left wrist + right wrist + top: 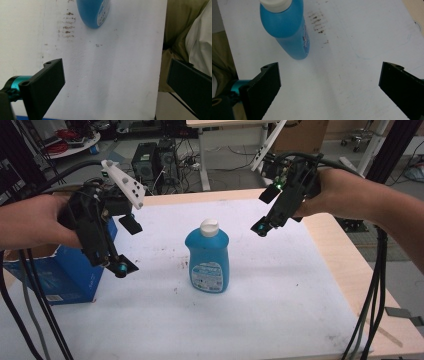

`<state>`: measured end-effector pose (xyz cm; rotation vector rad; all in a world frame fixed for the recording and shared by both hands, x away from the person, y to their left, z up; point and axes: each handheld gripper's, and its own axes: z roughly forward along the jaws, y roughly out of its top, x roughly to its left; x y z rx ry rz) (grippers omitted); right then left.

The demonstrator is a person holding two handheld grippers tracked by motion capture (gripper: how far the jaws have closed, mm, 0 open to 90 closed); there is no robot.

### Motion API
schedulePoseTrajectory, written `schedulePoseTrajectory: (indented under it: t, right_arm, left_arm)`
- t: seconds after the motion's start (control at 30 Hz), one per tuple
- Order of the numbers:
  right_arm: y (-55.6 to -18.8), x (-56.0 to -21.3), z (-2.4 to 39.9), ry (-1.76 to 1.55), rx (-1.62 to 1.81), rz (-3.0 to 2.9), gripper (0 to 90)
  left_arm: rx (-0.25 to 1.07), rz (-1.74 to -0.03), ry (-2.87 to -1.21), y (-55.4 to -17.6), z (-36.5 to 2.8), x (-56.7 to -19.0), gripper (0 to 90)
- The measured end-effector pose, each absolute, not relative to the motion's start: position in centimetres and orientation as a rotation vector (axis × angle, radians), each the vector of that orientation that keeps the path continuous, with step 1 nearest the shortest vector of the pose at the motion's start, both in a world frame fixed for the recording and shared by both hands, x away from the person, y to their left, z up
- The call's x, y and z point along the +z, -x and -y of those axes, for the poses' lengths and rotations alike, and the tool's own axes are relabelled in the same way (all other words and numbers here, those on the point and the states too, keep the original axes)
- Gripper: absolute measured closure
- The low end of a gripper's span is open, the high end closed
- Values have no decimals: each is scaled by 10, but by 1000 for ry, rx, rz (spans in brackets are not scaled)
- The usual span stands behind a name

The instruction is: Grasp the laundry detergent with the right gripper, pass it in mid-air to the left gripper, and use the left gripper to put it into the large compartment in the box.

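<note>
A blue bottle [207, 257] with a white cap [209, 227] stands upright in the middle of the white sheet [270, 295]. My left gripper [127, 245] hovers to the bottle's left, above the sheet, jaws wide apart and empty. To the bottle's upper right my right gripper [265, 211] hangs in the air, open as well, tilted down toward the bottle. In the left gripper view the bottle's base [93, 12] lies far ahead of the open left gripper [115, 85]. The right gripper view looks down on the bottle [287, 30] ahead and left of the open right gripper [329, 87].
A blue cardboard box [65, 275] sits at the sheet's left edge, under my left hand. Brown stains [182, 265] mark the sheet left of the bottle. The bare wooden table [345, 255] runs along the right. Cables [372, 305] trail off both grippers.
</note>
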<state>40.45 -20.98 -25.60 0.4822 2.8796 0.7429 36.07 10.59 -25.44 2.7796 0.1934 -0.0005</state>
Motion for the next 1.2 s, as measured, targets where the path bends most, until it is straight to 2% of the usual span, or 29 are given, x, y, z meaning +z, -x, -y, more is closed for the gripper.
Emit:
schedulePoseTrajectory:
  t: [0.5, 1.2]
  right_arm:
    - [-367, -277, 210, -506, 998, -2804, 30]
    - [-358, -337, 215, -556, 1162, -2767, 30]
  left_arm:
    - [17, -177, -2770, -359, -103, -254, 17]
    - [24, -177, -2754, -360, -102, -262, 17]
